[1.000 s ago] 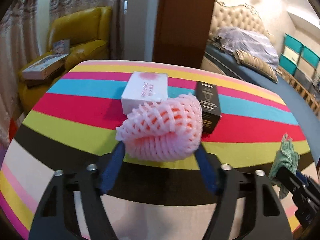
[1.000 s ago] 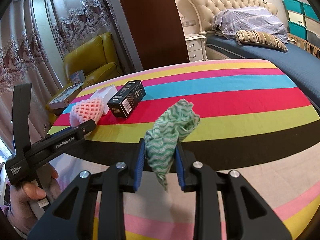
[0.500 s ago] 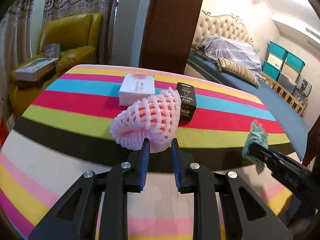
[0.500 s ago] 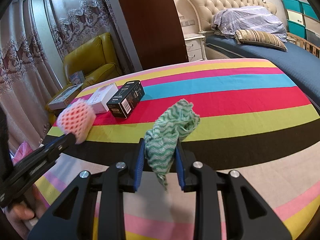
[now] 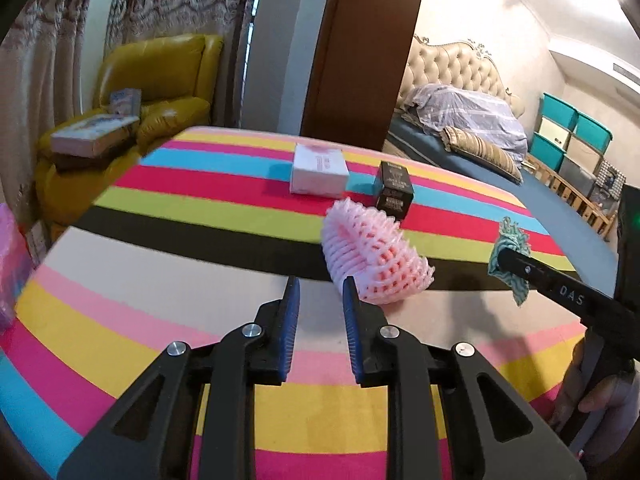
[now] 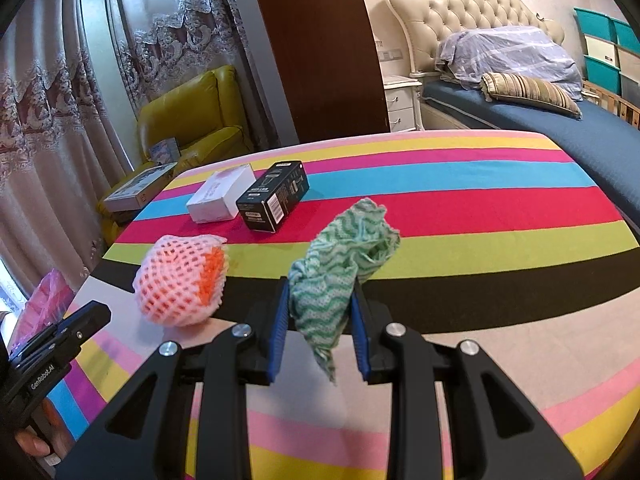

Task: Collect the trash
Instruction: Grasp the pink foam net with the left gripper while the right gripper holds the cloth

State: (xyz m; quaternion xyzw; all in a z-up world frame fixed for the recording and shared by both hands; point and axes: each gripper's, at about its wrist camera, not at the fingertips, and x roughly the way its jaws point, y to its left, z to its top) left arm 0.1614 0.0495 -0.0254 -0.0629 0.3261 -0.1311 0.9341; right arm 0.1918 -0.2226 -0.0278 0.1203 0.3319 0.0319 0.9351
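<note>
Pink foam net [image 5: 374,254] lying on striped table [image 5: 168,268] just beyond left gripper [image 5: 319,300], its fingers narrow and empty, right gripper [image 6: 319,310] clamping green cloth [image 6: 340,264] beside the net

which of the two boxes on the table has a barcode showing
The black box, lying beside the white box: a white barcode label shows on its near end. The white one shows only faint pink print.

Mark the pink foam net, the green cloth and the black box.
pink foam net [image 6: 180,284], right wrist view, mesh front.
green cloth [image 6: 340,272], right wrist view, crumpled middle.
black box [image 6: 276,194], right wrist view, top face.
</note>
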